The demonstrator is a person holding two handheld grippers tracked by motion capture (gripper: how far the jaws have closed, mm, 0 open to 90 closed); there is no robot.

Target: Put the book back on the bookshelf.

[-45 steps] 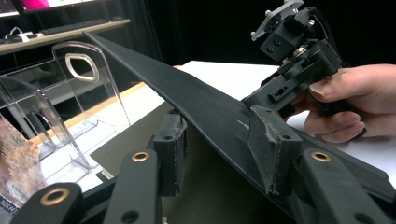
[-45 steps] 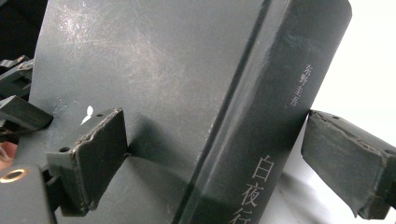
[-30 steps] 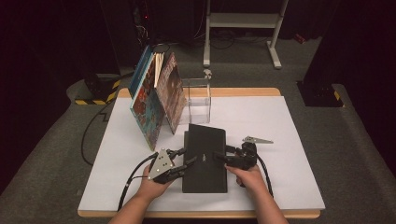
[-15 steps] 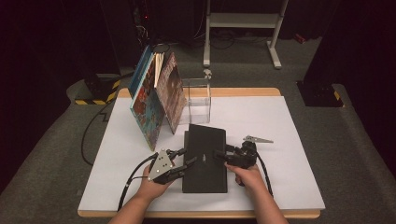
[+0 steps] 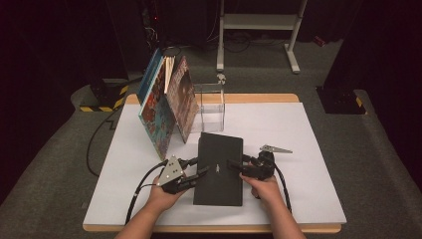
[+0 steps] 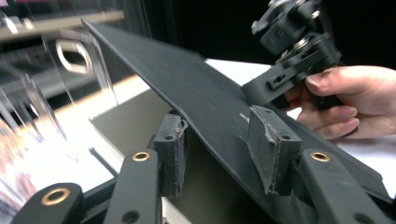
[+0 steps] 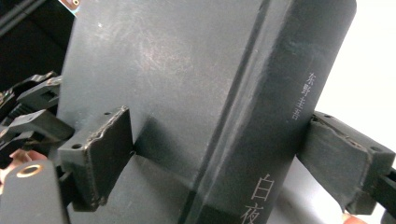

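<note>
A black book [image 5: 219,169] lies flat on the white table top [image 5: 308,129], near the front edge. My left gripper [image 5: 199,167] is at its left edge. In the left gripper view the book's front cover [image 6: 205,93] is raised at a slant and passes between the left gripper's [image 6: 219,149] pads, which stand wider than the thin cover: one under it, one on top. My right gripper [image 5: 238,167] reaches in from the right. In its own view the right gripper [image 7: 222,156] is shut across the thickness of the book [image 7: 177,70], with the white-lettered spine facing the camera.
Several colourful books [image 5: 164,109] lean upright at the back left, against a clear acrylic stand [image 5: 209,104] just behind the black book. A white metal frame [image 5: 259,25] stands on the floor beyond the table. Cables trail off the front left.
</note>
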